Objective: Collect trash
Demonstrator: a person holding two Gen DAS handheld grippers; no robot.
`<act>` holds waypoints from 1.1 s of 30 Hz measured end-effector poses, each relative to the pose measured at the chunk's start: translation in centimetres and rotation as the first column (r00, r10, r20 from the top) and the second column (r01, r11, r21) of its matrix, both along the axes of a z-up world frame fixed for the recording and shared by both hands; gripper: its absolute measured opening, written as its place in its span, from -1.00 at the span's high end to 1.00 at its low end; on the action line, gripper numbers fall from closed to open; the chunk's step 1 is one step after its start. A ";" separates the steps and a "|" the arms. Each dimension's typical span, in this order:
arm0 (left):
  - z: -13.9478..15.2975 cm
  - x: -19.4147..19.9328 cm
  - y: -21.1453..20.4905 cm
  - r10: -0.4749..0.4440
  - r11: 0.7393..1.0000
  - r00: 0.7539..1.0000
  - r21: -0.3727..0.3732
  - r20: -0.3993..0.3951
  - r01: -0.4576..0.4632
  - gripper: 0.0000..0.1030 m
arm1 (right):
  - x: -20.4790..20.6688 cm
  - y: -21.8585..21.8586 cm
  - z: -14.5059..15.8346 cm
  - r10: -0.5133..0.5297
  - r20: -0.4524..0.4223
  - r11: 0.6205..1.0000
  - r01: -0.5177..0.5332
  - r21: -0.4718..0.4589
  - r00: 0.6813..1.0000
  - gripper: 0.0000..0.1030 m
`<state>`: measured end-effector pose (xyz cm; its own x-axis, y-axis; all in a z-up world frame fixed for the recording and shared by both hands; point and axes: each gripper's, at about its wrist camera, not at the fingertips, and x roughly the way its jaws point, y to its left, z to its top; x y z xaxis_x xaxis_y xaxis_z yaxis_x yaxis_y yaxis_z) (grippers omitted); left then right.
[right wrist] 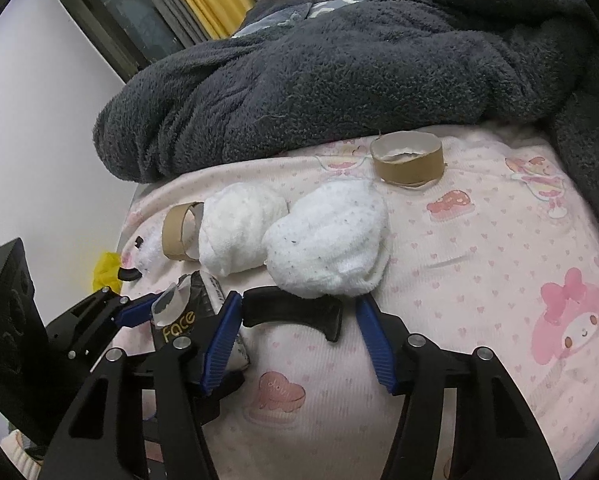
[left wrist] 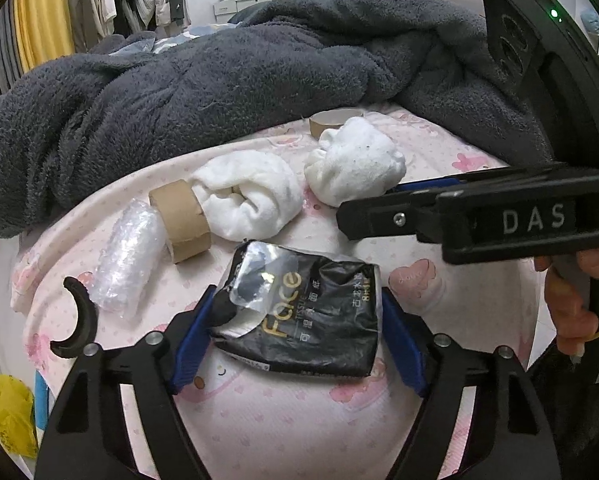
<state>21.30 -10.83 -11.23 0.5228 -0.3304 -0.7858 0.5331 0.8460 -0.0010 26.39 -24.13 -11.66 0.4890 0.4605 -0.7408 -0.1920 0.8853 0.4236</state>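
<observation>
A bed covered by a pale pink cartoon-print sheet point(left wrist: 283, 432) holds scattered litter, seen from two hand-held tongs with black frames and blue pads.

The left tongs point(left wrist: 297, 340) point down at a crumpled black plastic facial-tissue packet with gold lettering point(left wrist: 311, 320). The packet sits between the two blue pads, which touch or nearly touch its sides; whether they press on it cannot be told. Just beyond the packet, past the fingertips, lie a brown cardboard tape core point(left wrist: 181, 220) and a rolled white fluffy sock point(left wrist: 251, 196), touching each other. To the left of the core rests a clear crinkled plastic wrap bundle point(left wrist: 125, 256).

The right tongs point(right wrist: 299, 336) stand to the right of the left tongs, jaws partly open and holding nothing. A second balled white sock point(right wrist: 331, 248) lies just ahead of their tips, its near edge close to the right pad. Farther ahead stands a short, wide brown cardboard ring point(right wrist: 407, 158), well apart from the pads. A dark grey fleece blanket point(right wrist: 339, 68) is heaped across the bed beyond everything. A yellow plastic bag point(left wrist: 7, 412) sits off the bed's edge, left of the left tongs.
</observation>
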 end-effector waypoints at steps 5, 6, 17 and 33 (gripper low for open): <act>0.8 -0.5 0.4 0.004 1.000 1.000 -0.012 0.009 -0.004 -0.52 | -0.4 -0.5 0.2 -0.007 -0.009 1.000 0.007 0.004 1.000 -0.05; 0.9 -0.6 0.6 0.007 1.000 1.000 -0.014 0.011 -0.007 -0.52 | -0.4 -0.4 0.2 -0.007 -0.012 1.000 0.007 0.000 1.000 -0.05; 2.8 -1.7 2.9 0.060 0.995 0.998 -0.075 0.019 -0.059 -0.53 | -0.7 1.1 -0.7 0.016 -0.010 0.998 -0.016 -0.054 1.000 -0.04; 3.6 -2.3 6.7 0.128 0.987 0.991 -0.098 0.030 -0.124 -0.53 | -0.4 1.8 -0.3 -0.002 -0.013 0.999 0.002 -0.044 1.000 0.07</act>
